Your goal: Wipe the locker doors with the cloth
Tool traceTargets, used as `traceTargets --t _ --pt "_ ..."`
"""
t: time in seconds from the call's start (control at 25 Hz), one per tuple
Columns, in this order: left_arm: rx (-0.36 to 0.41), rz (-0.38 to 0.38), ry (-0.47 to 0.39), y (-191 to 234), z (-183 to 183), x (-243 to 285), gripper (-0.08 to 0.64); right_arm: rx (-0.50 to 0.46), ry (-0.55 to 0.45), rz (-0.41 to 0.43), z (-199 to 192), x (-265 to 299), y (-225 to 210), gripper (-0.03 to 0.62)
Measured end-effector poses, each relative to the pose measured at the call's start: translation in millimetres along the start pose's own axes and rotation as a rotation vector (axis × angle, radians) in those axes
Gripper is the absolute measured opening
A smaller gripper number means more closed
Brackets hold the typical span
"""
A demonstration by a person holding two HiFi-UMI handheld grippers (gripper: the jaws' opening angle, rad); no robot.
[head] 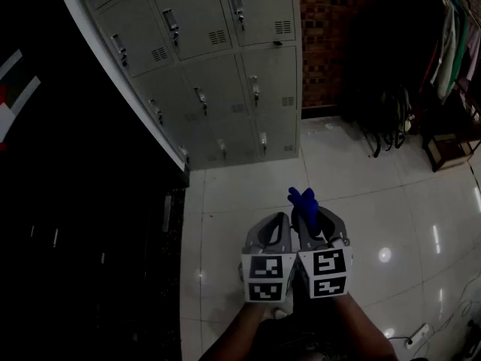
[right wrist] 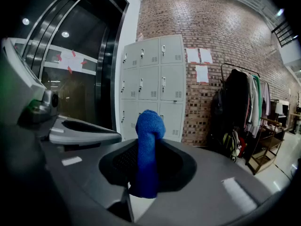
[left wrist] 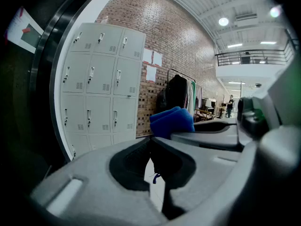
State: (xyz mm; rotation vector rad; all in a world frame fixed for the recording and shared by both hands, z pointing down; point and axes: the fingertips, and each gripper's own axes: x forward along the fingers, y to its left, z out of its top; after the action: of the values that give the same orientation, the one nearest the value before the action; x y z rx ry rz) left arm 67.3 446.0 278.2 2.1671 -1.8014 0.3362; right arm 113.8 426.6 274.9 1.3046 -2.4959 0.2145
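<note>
The grey locker bank (head: 218, 66) stands ahead and to the left, its doors closed; it also shows in the left gripper view (left wrist: 99, 84) and the right gripper view (right wrist: 153, 84). My right gripper (head: 307, 215) is shut on a blue cloth (head: 303, 199), well short of the lockers. The cloth (right wrist: 148, 149) stands up between the jaws of the right gripper (right wrist: 148, 142), with its top folded over. My left gripper (head: 284, 220) is pressed close beside the right one. The left gripper (left wrist: 151, 145) has its jaws together with nothing held, and the cloth (left wrist: 171, 121) shows just to its right.
A red brick wall (head: 327, 36) runs right of the lockers. A clothes rack with hanging garments (head: 451, 43) and bags (head: 391, 119) stand at the far right. A dark glass wall (head: 75, 201) fills the left. White glossy tiles (head: 248, 194) lie underfoot, with a power strip (head: 417, 335) at bottom right.
</note>
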Motion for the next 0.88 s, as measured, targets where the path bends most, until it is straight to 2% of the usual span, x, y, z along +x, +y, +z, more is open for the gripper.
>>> traceTargets --t 0.48,0.68,0.88 --pt "0.012 0.035 0.010 41 66 144 0.003 0.003 -0.028 0.076 55 138 -75 0.084" --pt "0.024 0.094 0.019 60 89 186 0.003 0.023 -0.054 0.130 76 175 -99 0.084" --pt "0.016 0.107 0.010 77 104 214 0.003 0.019 -0.091 0.154 93 207 -108 0.084"
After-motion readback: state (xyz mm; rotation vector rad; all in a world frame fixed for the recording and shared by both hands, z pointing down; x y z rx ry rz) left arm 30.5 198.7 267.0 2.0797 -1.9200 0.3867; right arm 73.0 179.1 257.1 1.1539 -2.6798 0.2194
